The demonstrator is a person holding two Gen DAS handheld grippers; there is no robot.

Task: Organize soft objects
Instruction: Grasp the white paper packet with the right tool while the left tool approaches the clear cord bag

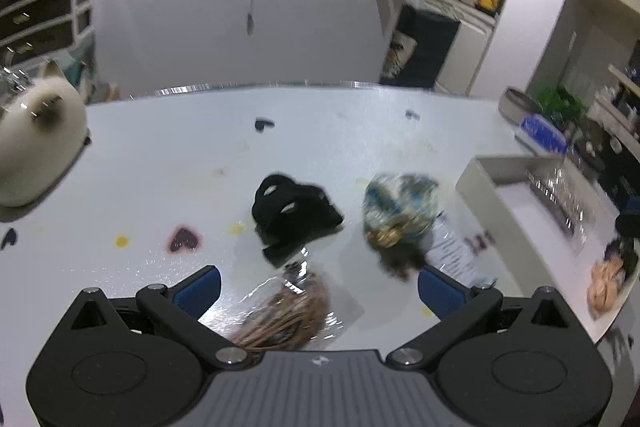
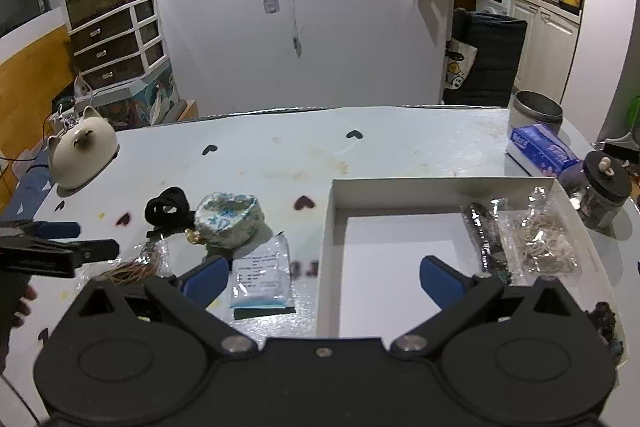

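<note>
A white table [image 2: 400, 147] with heart stickers fills both views, in a dim room with a drawer unit and a kitchen nook behind.

We see the left gripper [image 1: 319, 285] with its blue pads spread wide, holding nothing. It hangs over a clear bag of brown rubber bands [image 1: 280, 315], which lies on the table between and below the fingers; contact we cannot tell. The right gripper [image 2: 324, 277] is likewise spread wide and empty, one finger over a flat packet with a printed label [image 2: 262, 277], the other over the white box [image 2: 440, 185].

The black hair ties [image 1: 294, 213] lie in a heap ahead of the left gripper, loops uppermost. Just beside them sits the blue patterned scrunchie [image 1: 398, 211], roundish, no clear long axis. The labelled packet runs lengthwise toward the right wrist camera.

Only the right wrist view shows the box interior: two clear bags [image 2: 536, 239] against its right wall, one dark and narrow, one with pale loops. It also catches the left gripper [image 2: 86, 241] side-on at the far left. The left wrist view is motion-blurred. A cat-shaped ceramic piece [image 2: 82, 157] stands at the table's left edge, and a blue tissue pack [image 2: 544, 149] sits beyond the box.
</note>
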